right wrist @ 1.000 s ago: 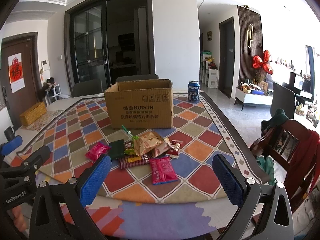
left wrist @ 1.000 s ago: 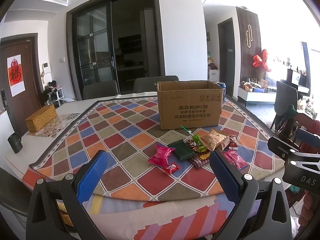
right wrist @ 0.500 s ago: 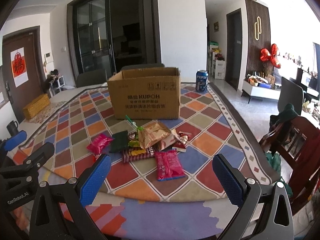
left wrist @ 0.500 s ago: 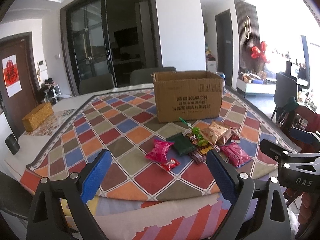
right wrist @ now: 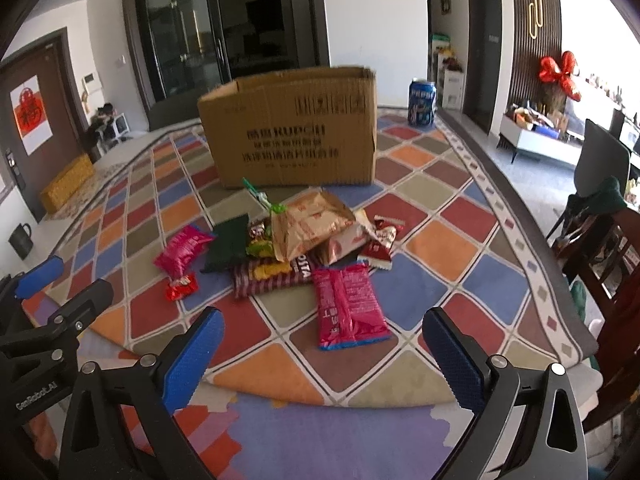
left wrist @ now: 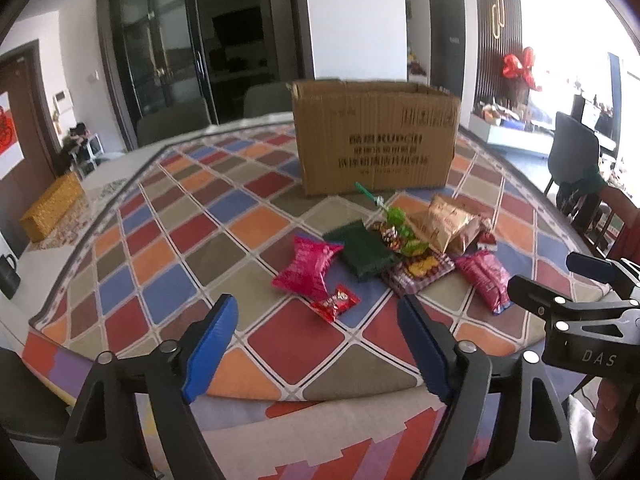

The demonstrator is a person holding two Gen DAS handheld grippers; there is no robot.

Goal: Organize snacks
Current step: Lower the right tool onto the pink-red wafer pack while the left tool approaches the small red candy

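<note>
Left wrist view: left tongs (left wrist: 316,336) wide, empty; small red candy (left wrist: 335,303) just above their gap, frame centre.

Right wrist view: right tongs (right wrist: 322,354) wide, empty; pink packet (right wrist: 348,306) dead ahead, long axis up-frame (right probably nearer); cardboard box (right wrist: 294,130) beyond.

Table (right wrist: 472,184): cloth (right wrist: 432,248), box (right wrist: 292,132), snacks (right wrist: 304,252).
</note>
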